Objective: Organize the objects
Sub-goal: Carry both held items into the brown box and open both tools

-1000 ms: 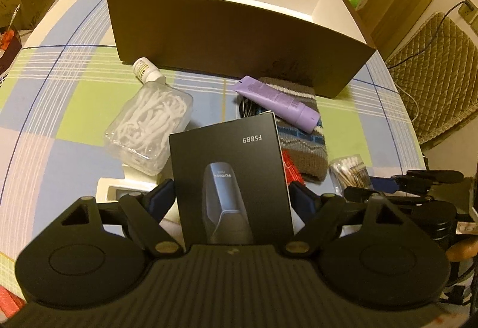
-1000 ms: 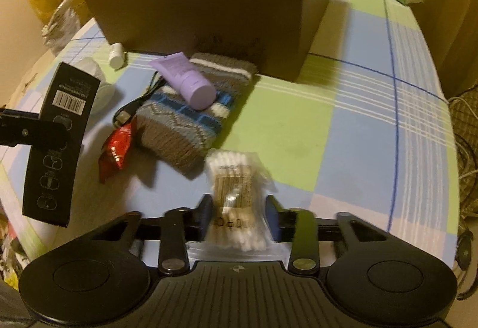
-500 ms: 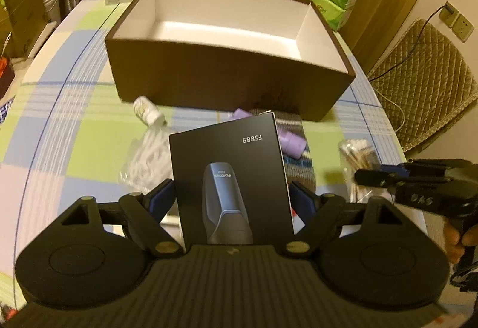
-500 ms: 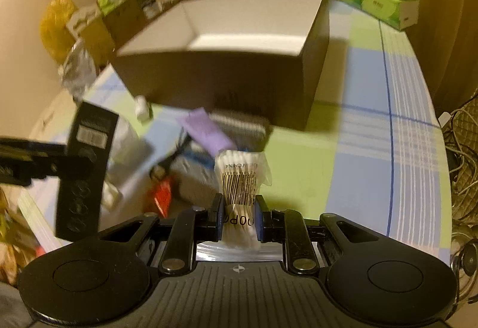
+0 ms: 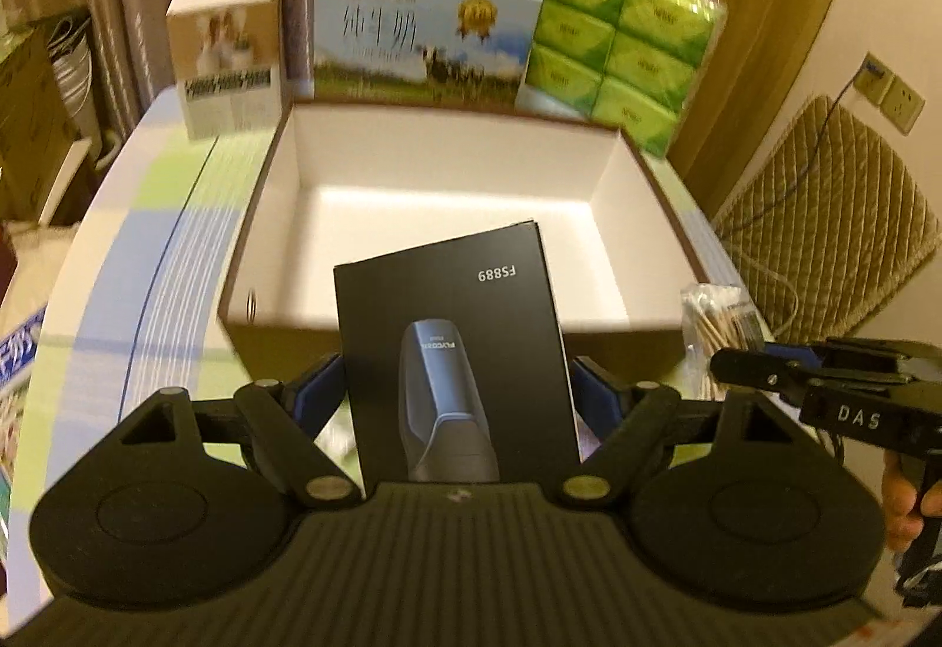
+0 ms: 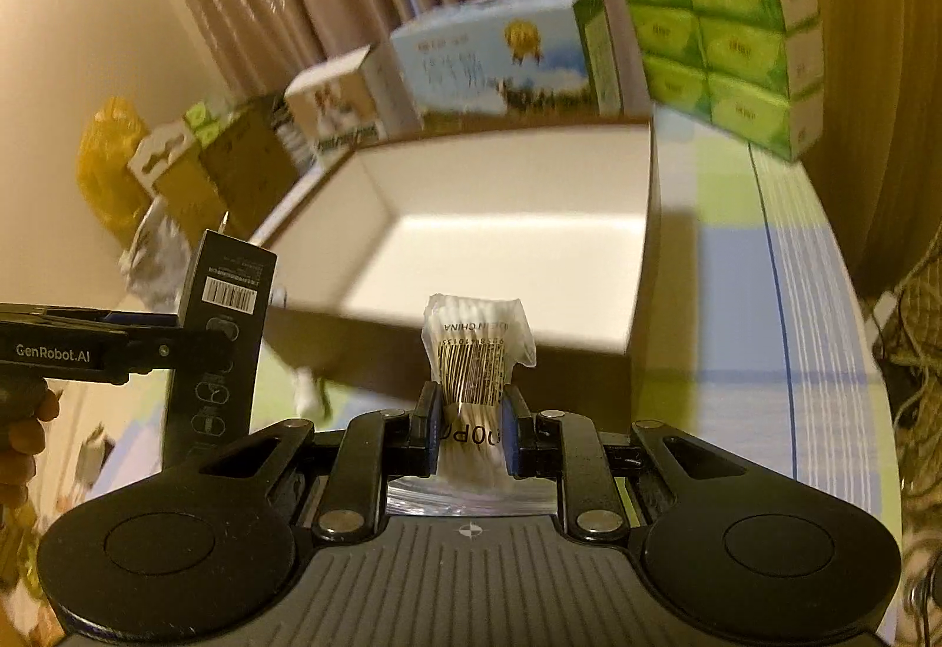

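White inside and bare, the storage box (image 5: 447, 188) has nothing in it yet, while just before its near wall the left gripper (image 5: 456, 394) clamps a black carton (image 5: 453, 329) and the right gripper (image 6: 471, 420) pinches a bag of cotton swabs (image 6: 474, 347), both unplaced.

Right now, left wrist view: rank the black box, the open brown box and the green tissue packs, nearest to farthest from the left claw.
1. black box, held between the left claw fingers, centre.
2. open brown box, just beyond it on the table, centre.
3. green tissue packs, behind that box, far right.
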A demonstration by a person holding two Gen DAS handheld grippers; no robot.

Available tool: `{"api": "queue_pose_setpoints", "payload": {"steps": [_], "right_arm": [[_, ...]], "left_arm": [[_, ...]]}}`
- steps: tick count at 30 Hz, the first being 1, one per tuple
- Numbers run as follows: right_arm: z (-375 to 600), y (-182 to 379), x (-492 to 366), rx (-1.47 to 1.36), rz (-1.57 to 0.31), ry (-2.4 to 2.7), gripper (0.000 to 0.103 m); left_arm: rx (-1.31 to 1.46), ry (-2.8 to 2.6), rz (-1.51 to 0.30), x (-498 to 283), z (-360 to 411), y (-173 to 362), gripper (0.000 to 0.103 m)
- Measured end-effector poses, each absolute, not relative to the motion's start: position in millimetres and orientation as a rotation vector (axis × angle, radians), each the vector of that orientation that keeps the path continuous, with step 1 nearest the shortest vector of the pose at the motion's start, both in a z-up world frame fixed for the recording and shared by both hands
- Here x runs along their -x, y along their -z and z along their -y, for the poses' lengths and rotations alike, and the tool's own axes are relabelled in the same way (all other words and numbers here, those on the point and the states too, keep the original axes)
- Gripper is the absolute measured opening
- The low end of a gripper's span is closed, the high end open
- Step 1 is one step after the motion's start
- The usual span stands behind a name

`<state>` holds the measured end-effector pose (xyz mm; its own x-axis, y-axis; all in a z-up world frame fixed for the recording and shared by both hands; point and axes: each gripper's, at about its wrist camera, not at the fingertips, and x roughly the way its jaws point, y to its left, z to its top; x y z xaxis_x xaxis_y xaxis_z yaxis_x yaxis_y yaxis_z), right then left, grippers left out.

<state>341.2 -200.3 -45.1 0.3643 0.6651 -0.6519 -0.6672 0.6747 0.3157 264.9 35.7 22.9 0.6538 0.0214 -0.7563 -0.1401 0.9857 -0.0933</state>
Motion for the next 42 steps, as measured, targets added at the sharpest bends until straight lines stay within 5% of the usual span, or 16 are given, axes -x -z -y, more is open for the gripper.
{"api": "queue_pose_setpoints", "payload": {"steps": [18,34,37,42], "right_arm": [[128,57,-424,-0.013,-0.825,-0.758,0.017],[109,104,-458,-0.007,-0.953,-0.674,0.017],[107,107,-460,-0.006,-0.966,-0.668,0.017],[104,108,-462,-0.004,-0.974,-0.669,0.017]], "left_arm": [[0.054,-0.134,-0.922,-413,-50,6,0.079],[0.004,-0.115,-1.045,-456,-49,72,0.081],[0.009,-0.108,-1.044,-457,-51,73,0.091],[0.025,-0.123,-1.053,-453,-62,69,0.091]]}}
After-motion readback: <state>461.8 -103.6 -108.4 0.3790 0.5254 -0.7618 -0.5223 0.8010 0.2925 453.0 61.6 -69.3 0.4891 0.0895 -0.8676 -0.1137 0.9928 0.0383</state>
